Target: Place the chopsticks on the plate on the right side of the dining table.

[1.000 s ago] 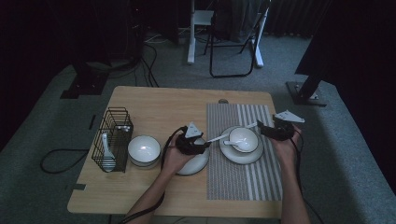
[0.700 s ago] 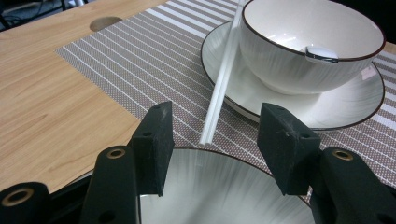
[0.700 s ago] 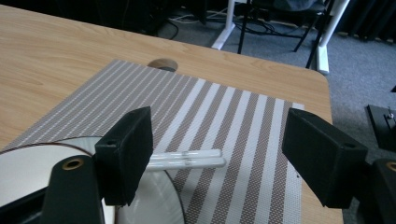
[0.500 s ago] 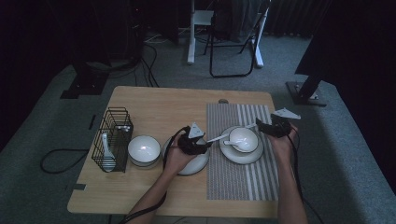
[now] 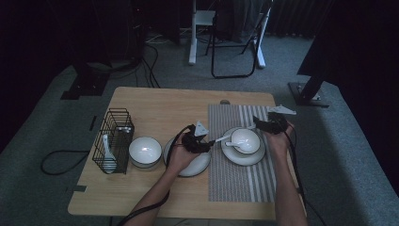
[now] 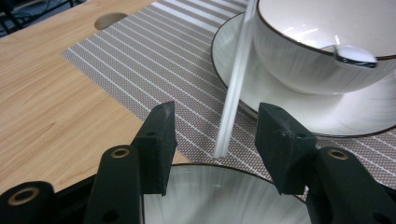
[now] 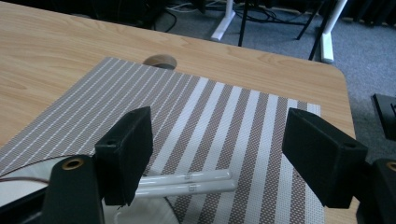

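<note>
A white bowl point(image 5: 245, 140) stands on a white saucer point(image 5: 243, 155) on the striped placemat point(image 5: 235, 183). A white spoon point(image 5: 225, 138) rests in the bowl with its handle sticking out to the left. My left gripper point(image 5: 203, 140) is at that handle's end. In the left gripper view the handle point(image 6: 236, 84) lies between the jaws of my left gripper point(image 6: 215, 121), which have just been closing; the pads stand clear of it. My right gripper point(image 5: 269, 125) is open just right of the bowl. In the right gripper view my right gripper point(image 7: 219, 135) hangs over two white sticks point(image 7: 187, 182) on the placemat point(image 7: 224, 107).
A second white plate point(image 5: 195, 165) lies under my left hand, its rim point(image 6: 219, 196) below the jaws. Left of it stand an empty white bowl point(image 5: 145, 150) and a black wire basket point(image 5: 114, 139) holding a spoon. A round hole point(image 7: 159, 60) marks the table's far edge.
My right gripper has shifted a little left and down, toward the bowl. My left hand has stayed at the spoon handle.
</note>
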